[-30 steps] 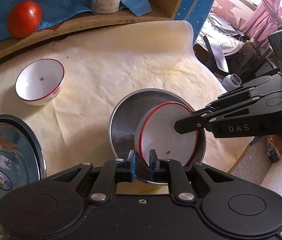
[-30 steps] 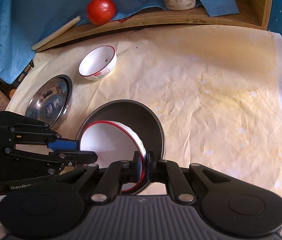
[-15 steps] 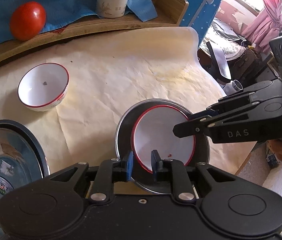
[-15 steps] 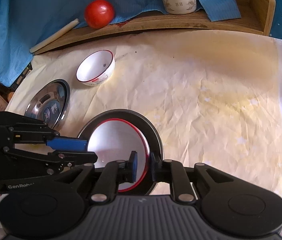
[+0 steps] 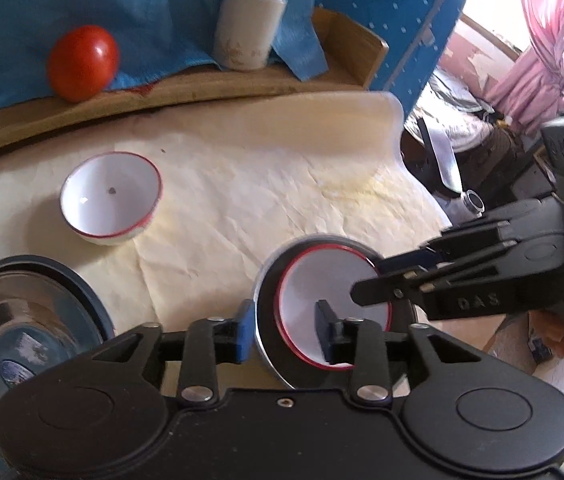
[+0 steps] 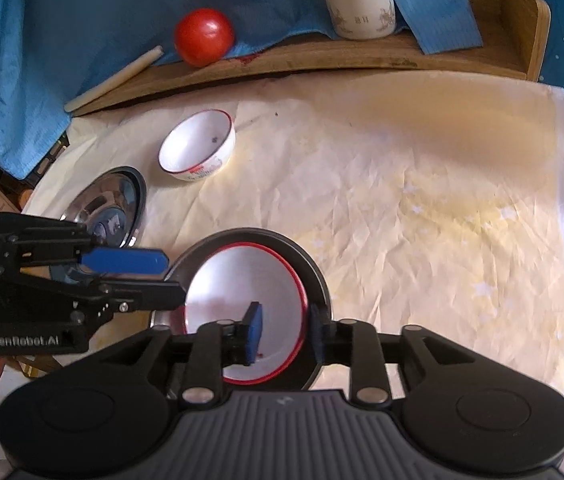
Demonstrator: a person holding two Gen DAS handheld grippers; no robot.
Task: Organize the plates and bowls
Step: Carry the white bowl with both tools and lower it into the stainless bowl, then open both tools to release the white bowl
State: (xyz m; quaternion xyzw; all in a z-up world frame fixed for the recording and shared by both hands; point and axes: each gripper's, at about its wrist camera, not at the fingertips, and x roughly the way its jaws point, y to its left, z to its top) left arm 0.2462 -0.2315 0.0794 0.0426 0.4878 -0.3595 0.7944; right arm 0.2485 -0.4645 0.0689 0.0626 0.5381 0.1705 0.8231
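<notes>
A white bowl with a red rim (image 5: 334,300) (image 6: 241,304) sits inside a steel plate (image 5: 267,344) (image 6: 310,264) near the table's front edge. My left gripper (image 5: 284,332) is open, its fingers straddling the near-left rims of the plate and bowl. My right gripper (image 6: 284,334) is open, its fingers either side of the bowl's near rim. A second red-rimmed bowl (image 5: 109,198) (image 6: 197,146) stands upright further back. A second steel plate (image 5: 29,320) (image 6: 109,204) lies at the left.
A wooden shelf (image 6: 322,66) at the back carries a tomato (image 5: 81,62) (image 6: 203,36), a white cup (image 5: 247,28) (image 6: 358,0) and a blue cloth (image 6: 61,32). Cream paper (image 6: 422,200) covers the table. The table edge drops off at the right.
Both grippers opened and let go of the bowl. It went from tilted on its edge to lying flat in the steel plate. Both grippers drew back slightly.
</notes>
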